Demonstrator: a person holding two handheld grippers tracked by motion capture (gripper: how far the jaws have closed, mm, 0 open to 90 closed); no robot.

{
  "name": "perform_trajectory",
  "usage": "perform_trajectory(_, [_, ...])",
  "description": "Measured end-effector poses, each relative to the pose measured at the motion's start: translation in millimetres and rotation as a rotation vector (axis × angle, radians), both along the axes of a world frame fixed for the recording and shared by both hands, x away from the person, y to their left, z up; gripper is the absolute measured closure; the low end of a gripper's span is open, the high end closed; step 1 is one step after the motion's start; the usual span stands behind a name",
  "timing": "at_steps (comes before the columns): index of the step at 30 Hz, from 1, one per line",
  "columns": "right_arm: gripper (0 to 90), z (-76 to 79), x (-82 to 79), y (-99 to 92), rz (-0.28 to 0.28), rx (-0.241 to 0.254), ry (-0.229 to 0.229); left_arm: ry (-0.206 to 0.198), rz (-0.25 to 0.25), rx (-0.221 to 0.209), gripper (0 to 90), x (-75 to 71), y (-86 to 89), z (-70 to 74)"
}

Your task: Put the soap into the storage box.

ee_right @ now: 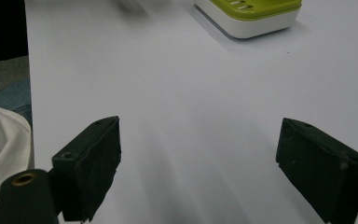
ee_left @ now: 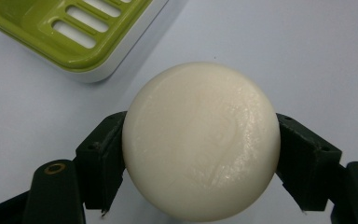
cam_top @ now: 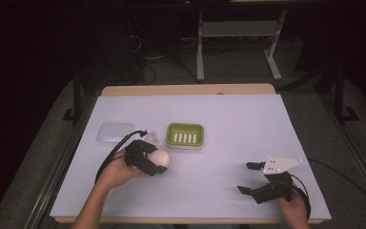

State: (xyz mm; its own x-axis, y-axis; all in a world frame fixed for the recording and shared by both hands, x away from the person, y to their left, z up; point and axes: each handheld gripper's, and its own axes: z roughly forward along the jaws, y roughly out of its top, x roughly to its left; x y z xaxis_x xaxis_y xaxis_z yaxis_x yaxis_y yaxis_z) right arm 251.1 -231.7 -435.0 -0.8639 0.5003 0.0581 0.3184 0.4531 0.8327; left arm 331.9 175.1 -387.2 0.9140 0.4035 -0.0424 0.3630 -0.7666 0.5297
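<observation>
You had the round, cream-white bar of soap (cam_top: pixel 160 158) clamped between the two black jaws of your left gripper (cam_top: pixel 147 160). In the left gripper view the pads pressed against the soap's (ee_left: pixel 200 140) two sides, and it sat squarely between them, lifted just clear of the pale lilac table cover (cam_top: pixel 228 119). So the pick-up looked done: the soap was in your grip, not lying on the table.

What remained, as far as I could judge, was the placing. The green slotted soap dish on its white base (cam_top: pixel 185 135) stood near the gripper, a little further from you and to its right, and its slotted tray was empty. In the left gripper view the dish (ee_left: pixel 70 37) lay towards the upper left, apart from the soap, so you had yet to carry the bar over it, lower it and release. The clear plastic lid (cam_top: pixel 115 132) lay flat on the cover just to the left of the dish, untouched; whether it was meant to go on afterwards I could not tell.

Your right gripper (cam_top: pixel 248 177) rested well apart, at the near right of the table, jaws spread wide with nothing between them. The right gripper view confirmed the open gap over bare cover, with the dish (ee_right: pixel 249 16) far ahead.
</observation>
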Motion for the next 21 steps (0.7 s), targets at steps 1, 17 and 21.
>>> perform_trajectory(1, [13.1, 0.1, -0.1, -0.1, -0.001, 0.0, -0.003, -0.001, 0.001, -0.005, 25.0, 0.5, -1.0, 1.1])
perform_trajectory(17, [13.1, 1.4, -0.8, -1.0, -0.005, 0.004, -0.005, -0.017, -0.036, 0.014, 25.0, 15.6, -21.9, 14.8])
perform_trajectory(21, [13.1, 1.3, -0.5, -0.7, -0.001, 0.005, -0.007, -0.028, -0.034, 0.005, 25.0, 20.0, -26.5, 15.8])
